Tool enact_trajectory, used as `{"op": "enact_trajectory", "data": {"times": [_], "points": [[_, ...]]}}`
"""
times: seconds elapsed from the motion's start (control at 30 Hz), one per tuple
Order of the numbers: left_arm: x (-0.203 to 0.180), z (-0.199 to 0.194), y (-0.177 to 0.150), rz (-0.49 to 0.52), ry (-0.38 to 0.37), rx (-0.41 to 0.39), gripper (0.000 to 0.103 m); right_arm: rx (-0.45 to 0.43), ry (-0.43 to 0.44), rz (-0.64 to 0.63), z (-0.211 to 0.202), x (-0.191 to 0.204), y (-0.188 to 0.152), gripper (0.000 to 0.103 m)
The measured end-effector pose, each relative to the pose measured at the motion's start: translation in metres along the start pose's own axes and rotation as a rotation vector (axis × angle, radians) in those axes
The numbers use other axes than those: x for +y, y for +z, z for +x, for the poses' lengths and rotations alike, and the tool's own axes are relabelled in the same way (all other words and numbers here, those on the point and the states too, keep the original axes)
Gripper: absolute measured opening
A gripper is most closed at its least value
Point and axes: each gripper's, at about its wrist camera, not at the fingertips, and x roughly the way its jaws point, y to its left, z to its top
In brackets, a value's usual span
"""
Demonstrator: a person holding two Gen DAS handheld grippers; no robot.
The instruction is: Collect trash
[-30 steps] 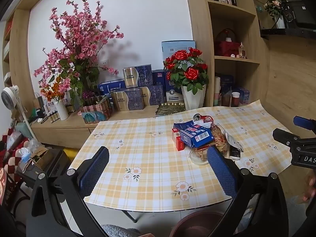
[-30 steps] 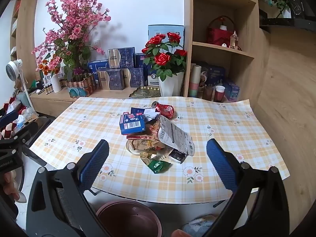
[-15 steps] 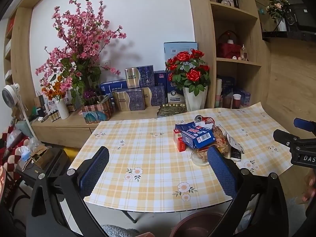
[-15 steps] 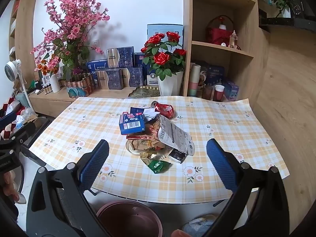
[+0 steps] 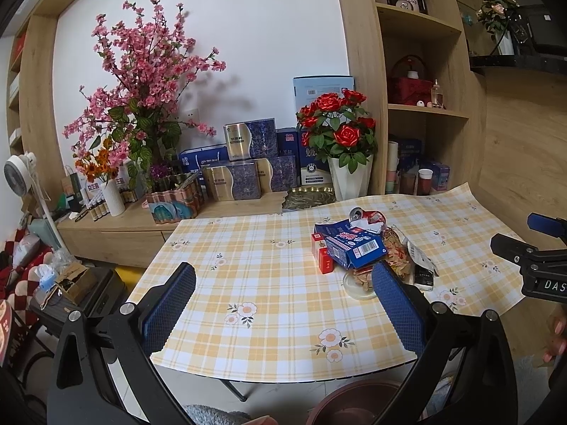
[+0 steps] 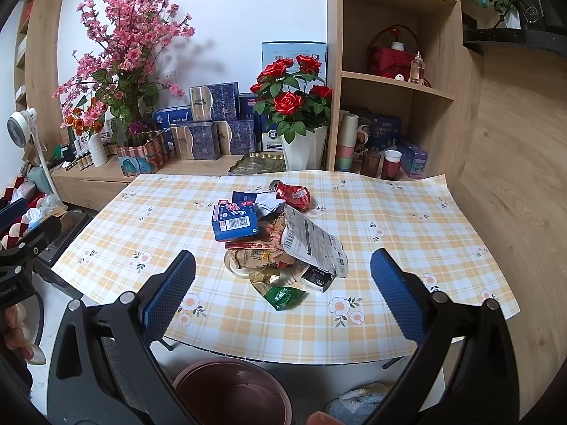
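A heap of trash lies mid-table on the checked cloth (image 6: 389, 233): a blue carton (image 6: 235, 221), a crushed red can (image 6: 294, 194), a grey-white wrapper (image 6: 312, 244), snack bags (image 6: 255, 256), a green packet (image 6: 283, 295) and a small black box (image 6: 317, 278). The left wrist view shows the same blue carton (image 5: 356, 248), the can (image 5: 366, 216) and small red boxes (image 5: 324, 258). My right gripper (image 6: 281, 301) is open and empty, just short of the heap. My left gripper (image 5: 281, 304) is open and empty over the table's front left. A brown bin (image 6: 230, 393) stands on the floor below the table's front edge.
A white vase of red roses (image 6: 301, 148) stands behind the table beside a wooden shelf unit (image 6: 389, 81). Blue gift boxes (image 6: 212, 131) and a pink blossom arrangement (image 6: 124, 53) fill the sideboard. A fan (image 6: 19, 131) and cluttered boxes are at the left.
Both grippers have edged slightly forward toward the table; the scene sits a little lower and closer. Nothing was taken hold of.
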Motion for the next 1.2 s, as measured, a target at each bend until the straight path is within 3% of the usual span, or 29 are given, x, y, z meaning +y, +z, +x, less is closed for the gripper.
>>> {"op": "enact_trajectory", "data": {"times": [1.2], "points": [[-0.0014,0.0015,-0.0004,-0.010,-0.008,0.009,0.097,0.005,0.002,0.013,0.0037,-0.0032,-0.0045,0.097]]}}
